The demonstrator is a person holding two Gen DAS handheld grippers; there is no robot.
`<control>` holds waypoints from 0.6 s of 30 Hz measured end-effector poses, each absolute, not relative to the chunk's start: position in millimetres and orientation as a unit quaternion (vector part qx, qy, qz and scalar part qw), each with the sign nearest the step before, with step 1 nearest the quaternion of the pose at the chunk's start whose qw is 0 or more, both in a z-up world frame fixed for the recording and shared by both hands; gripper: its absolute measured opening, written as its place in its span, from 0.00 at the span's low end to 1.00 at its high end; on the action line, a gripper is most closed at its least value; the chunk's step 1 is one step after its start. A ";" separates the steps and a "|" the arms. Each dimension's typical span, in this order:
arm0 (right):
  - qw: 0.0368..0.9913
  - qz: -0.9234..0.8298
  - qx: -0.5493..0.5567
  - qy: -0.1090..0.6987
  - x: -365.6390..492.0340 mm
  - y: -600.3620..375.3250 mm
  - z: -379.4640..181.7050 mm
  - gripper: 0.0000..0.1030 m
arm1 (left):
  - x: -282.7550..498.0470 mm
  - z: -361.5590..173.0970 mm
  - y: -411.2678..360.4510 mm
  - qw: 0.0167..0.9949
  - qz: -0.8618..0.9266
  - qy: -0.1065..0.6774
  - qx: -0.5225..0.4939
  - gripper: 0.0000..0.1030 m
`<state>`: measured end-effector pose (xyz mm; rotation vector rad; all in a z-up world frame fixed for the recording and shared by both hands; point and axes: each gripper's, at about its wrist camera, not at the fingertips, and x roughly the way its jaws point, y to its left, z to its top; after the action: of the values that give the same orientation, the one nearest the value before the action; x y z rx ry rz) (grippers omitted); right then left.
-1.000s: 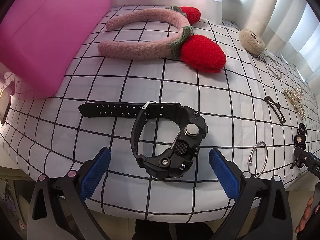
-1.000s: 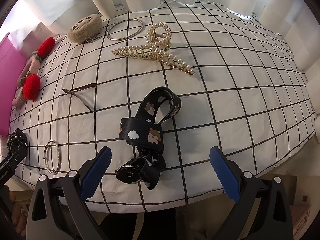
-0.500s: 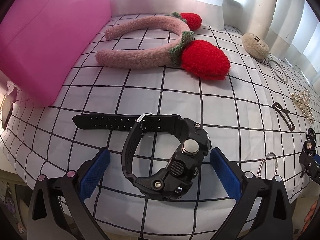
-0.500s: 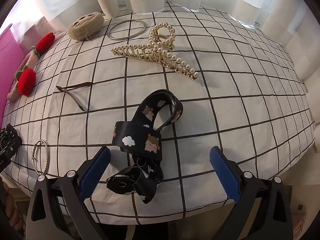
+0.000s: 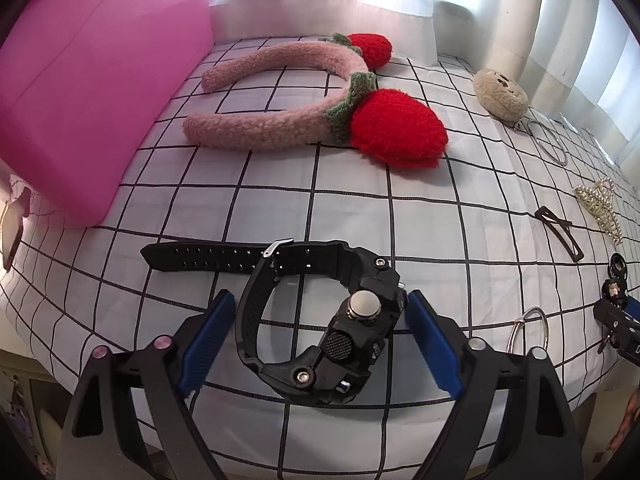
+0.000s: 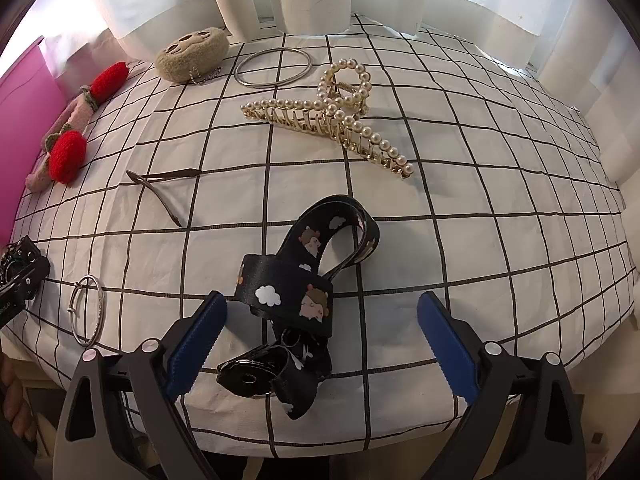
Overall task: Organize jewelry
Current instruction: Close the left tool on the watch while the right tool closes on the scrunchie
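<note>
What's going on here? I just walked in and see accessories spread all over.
A person is sorting jewelry with two handheld grippers. The left gripper is open around a black watch beside a pink box. The right gripper is open over a black printed strap. Nothing is gripped yet.

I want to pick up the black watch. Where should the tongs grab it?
Probably pinch the black watch across its chunky case, coming from the near table edge. It stands on its side there, between the open left tongs; the strap lies flat.
</note>
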<state>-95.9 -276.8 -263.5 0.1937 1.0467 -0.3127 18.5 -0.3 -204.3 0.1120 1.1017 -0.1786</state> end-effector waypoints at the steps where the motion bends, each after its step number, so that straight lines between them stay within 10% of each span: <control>1: 0.853 -0.150 0.091 0.492 -95.4 -278.7 -261.5 0.67 | 18.5 -202.7 -1.1 0.846 -0.088 0.523 0.054 0.63; 4: 0.856 -0.151 0.087 0.487 -96.7 -277.9 -254.0 0.19 | 20.9 -202.3 -2.2 0.844 -0.090 0.527 0.050 0.61; 18: 0.883 -0.098 0.119 0.444 -100.0 -264.6 -213.6 0.09 | 18.0 -172.2 11.8 0.851 -0.098 0.516 0.013 0.59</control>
<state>-100.0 -264.6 -213.6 0.2468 0.9251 -0.2048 18.0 11.8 -172.2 0.0264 1.0866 -0.2073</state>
